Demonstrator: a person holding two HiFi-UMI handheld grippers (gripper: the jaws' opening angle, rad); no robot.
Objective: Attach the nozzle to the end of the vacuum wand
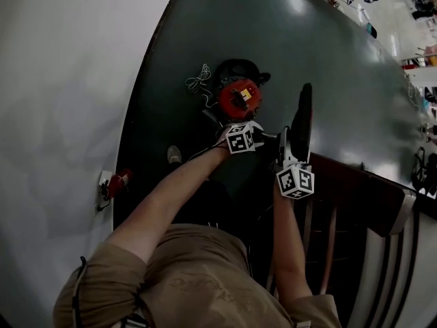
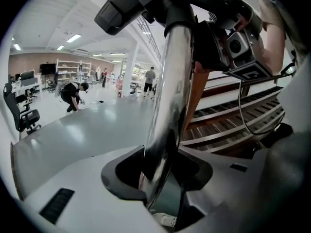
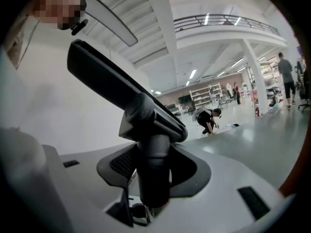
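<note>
In the left gripper view a chrome vacuum wand (image 2: 167, 120) rises from between the jaws of my left gripper (image 2: 163, 178), which is shut on it. The wand's top meets the black nozzle (image 2: 131, 6), beside my right gripper's marker cube (image 2: 245, 67). In the right gripper view my right gripper (image 3: 153, 178) is shut on the nozzle's round black neck (image 3: 153, 164), and the long flat nozzle head (image 3: 116, 89) slants up to the left. From the head view both grippers, left (image 1: 259, 141) and right (image 1: 287, 152), sit close together above the red vacuum body (image 1: 239, 98), with the nozzle (image 1: 302, 118) standing upright.
A dark wooden slatted chair (image 1: 355, 197) stands at the right, near my right arm. A white wall (image 1: 61, 115) with a socket and red plug (image 1: 113, 182) runs along the left. A white coiled cable (image 1: 198, 80) lies by the vacuum. A person crouches far off (image 2: 73, 93).
</note>
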